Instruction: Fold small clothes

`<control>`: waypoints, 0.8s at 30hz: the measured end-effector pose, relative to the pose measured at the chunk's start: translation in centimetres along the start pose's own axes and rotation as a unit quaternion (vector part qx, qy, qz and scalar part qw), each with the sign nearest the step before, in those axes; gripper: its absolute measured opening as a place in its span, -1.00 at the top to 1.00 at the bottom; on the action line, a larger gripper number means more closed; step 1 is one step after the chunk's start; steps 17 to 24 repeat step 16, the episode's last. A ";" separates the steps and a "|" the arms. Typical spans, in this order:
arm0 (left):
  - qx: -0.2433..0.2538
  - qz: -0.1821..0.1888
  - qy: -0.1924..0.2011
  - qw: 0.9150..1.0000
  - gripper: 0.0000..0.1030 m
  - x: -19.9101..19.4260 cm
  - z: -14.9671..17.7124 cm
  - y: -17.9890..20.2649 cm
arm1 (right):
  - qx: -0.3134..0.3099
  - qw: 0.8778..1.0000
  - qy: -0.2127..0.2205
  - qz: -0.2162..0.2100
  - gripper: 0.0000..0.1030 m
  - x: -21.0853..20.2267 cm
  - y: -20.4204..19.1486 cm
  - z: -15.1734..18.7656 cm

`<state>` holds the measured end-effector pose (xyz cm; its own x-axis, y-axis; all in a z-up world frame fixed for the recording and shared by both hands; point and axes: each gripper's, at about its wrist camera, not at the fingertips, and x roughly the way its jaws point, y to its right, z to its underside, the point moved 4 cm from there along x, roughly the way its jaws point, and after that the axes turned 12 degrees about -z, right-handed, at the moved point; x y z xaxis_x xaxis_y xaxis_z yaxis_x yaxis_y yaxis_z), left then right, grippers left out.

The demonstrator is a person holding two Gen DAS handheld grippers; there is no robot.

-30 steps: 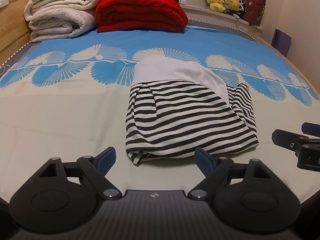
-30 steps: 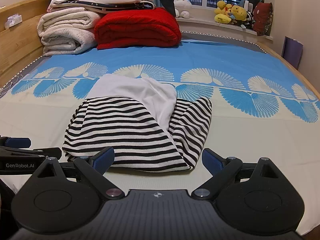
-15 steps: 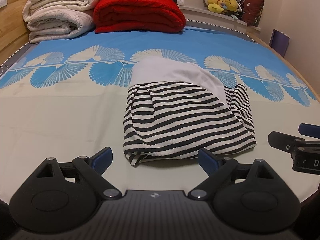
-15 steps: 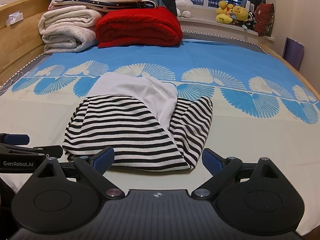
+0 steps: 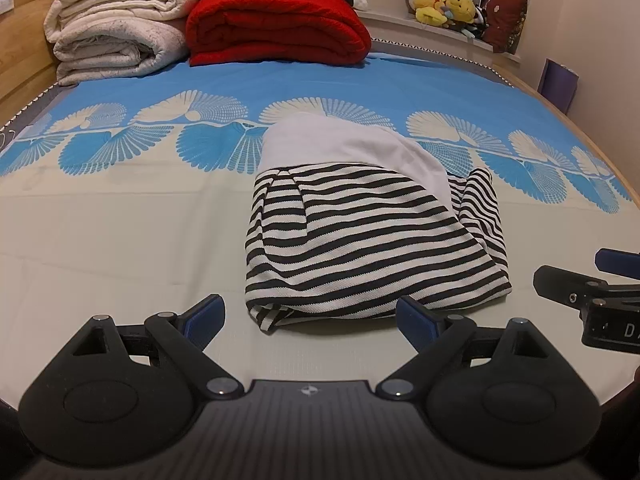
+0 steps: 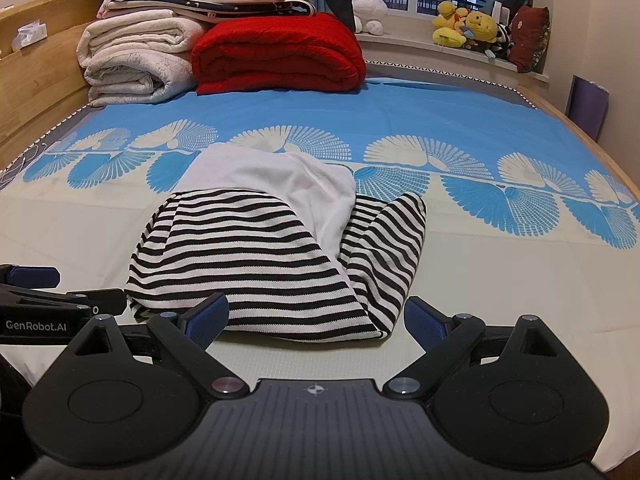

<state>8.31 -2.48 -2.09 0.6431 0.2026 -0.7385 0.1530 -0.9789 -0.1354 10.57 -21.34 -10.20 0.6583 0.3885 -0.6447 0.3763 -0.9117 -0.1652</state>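
The garment [image 5: 368, 236] lies mid-bed [image 5: 120, 240], folded blankets [image 5: 276, 24] stacked behind it, toys [image 5: 444, 4] beyond.

Your left gripper [image 5: 310, 316] sits slightly farther back from the striped garment [image 5: 360, 248] than a second ago, its hem now just ahead of the jaws. Your right gripper [image 6: 316, 318] has barely shifted, the fold's near edge lying between its jaws.
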 end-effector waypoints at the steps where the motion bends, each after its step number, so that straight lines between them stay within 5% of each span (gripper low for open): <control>1: 0.000 0.000 0.000 1.000 -0.84 0.0 0.0 0.0 | 0.000 1.000 0.000 0.000 -0.84 0.0 0.0 0.0; 24: -0.001 -0.003 0.010 1.000 -0.84 -0.2 0.0 0.1 | 0.000 1.000 0.000 0.000 -0.84 0.0 0.0 0.0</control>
